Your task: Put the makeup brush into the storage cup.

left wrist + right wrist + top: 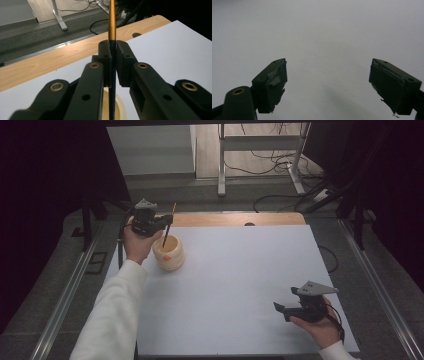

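I see the white-topped counter (240, 285) bare across its middle and right; the cream round ribbed pot (169, 253) stands near its far left corner, just short of the wooden back edge. My left claw (167, 221) is clamped on a thin black-and-orange pencil (112, 30), upright above the pot's mouth. My right claw (328, 82) hovers low near the front right edge, jaws wide apart. Beyond lie grey floor and cables.
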A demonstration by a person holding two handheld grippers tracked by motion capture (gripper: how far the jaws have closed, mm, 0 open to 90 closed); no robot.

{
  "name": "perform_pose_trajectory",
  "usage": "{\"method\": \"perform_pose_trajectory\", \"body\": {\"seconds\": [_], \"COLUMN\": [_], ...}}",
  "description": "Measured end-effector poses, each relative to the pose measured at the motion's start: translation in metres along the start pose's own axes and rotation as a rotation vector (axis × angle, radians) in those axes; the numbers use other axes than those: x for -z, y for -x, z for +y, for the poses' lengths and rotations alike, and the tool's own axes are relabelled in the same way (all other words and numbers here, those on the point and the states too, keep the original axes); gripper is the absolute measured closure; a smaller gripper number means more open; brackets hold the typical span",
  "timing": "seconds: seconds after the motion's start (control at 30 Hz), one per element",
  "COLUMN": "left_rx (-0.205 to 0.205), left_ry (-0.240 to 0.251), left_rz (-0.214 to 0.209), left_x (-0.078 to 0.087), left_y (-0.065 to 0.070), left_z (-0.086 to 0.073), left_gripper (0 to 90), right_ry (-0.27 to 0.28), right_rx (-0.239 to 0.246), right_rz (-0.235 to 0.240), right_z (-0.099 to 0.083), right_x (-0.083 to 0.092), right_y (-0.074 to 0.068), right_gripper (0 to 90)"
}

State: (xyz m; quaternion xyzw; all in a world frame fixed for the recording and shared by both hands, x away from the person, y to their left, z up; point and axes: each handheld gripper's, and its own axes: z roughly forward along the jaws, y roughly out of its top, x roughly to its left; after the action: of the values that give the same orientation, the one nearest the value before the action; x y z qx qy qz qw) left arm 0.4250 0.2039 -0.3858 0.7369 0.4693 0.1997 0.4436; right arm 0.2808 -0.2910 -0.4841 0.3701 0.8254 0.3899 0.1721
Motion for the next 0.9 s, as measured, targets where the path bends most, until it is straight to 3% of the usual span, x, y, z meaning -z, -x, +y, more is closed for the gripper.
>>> {"method": "perform_pose_trajectory", "body": {"seconds": [0.9], "left_rx": [0.026], "left_ry": [0.035], "left_rz": [0.031], "left_x": [-0.015], "left_y": [-0.012], "left_z": [-0.005], "left_gripper": [83.5], "right_ry": [0.003], "right_rx": [-0.001], "right_rz": [-0.001], "right_z": [0.0], "right_x": [0.0], "right_y": [-0.001], "right_gripper": [15.3]}}
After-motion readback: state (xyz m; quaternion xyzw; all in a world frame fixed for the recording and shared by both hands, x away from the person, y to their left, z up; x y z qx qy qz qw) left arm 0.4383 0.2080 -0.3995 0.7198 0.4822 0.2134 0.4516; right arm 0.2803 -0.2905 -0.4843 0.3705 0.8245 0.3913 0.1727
